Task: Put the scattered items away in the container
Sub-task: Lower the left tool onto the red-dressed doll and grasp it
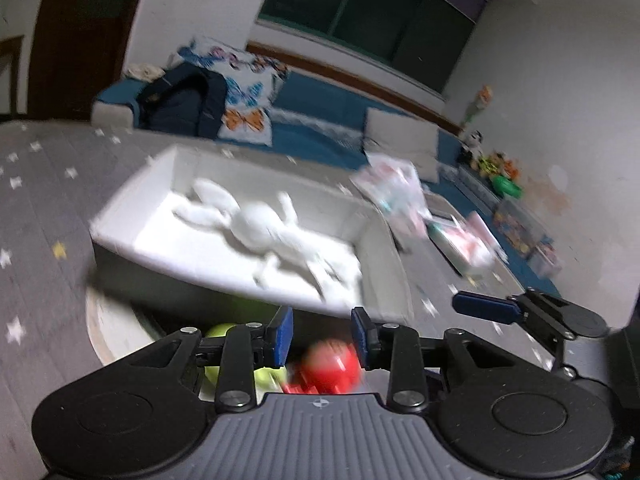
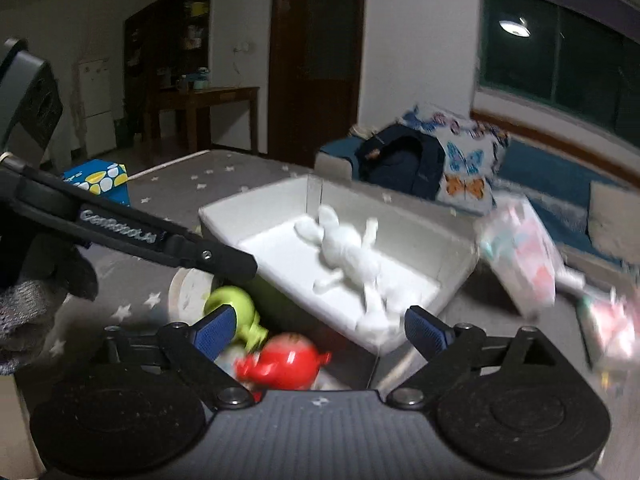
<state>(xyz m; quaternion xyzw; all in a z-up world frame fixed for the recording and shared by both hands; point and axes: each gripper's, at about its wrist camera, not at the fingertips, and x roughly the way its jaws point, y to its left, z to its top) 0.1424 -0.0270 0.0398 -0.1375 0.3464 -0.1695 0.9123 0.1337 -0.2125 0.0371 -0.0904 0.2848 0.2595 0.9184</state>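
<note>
From my left wrist, my left claw (image 1: 322,334) hangs with its ribbed blue pads (image 1: 282,334) apart and nothing between them, above a glossy round red toy (image 1: 332,366) and a lime-green one (image 1: 219,330) on the star-printed grey mat (image 1: 40,208). Beyond them, the white rectangular box (image 1: 120,208) holds a soft white plush rabbit (image 1: 264,236) lying flat.

From my right wrist, my right claw (image 2: 316,326) gapes wide and empty. The red toy (image 2: 286,364) and green toy (image 2: 234,306) sit outside the box's near corner (image 2: 380,344); the rabbit (image 2: 352,256) sprawls inside.
</note>
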